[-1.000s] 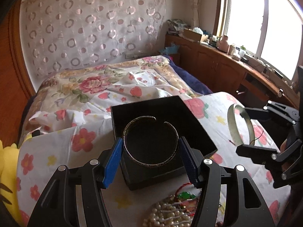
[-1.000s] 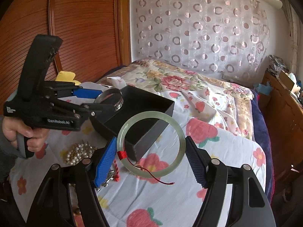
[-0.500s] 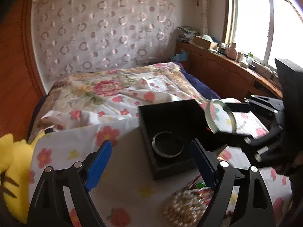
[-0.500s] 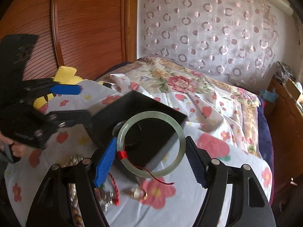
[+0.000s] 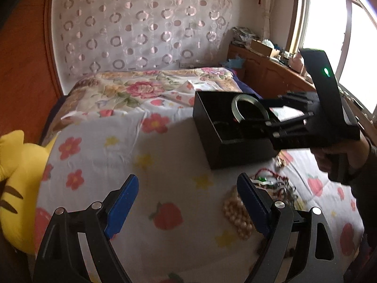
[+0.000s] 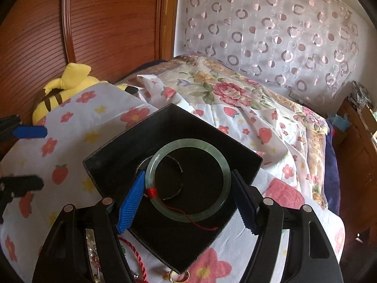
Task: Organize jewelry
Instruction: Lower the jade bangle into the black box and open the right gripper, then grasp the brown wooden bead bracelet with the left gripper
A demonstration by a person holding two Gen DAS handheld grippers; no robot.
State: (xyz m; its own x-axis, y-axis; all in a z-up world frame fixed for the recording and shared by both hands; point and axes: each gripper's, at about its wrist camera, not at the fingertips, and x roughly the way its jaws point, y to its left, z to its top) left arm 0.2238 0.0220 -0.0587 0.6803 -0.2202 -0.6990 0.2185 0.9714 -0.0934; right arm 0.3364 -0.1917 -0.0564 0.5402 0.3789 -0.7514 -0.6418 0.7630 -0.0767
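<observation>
Right gripper clamped on jade bangle, held above black box; left gripper jaws apart, empty, beside box; no legible writing

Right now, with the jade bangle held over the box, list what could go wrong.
1. The green bangle sits above the metal cuff in the black box; letting go from the right gripper could knock stone on metal.
2. Its red thread dangles and could snag.
3. The open left gripper hangs beside the pearl strand, which it might tangle.
</observation>
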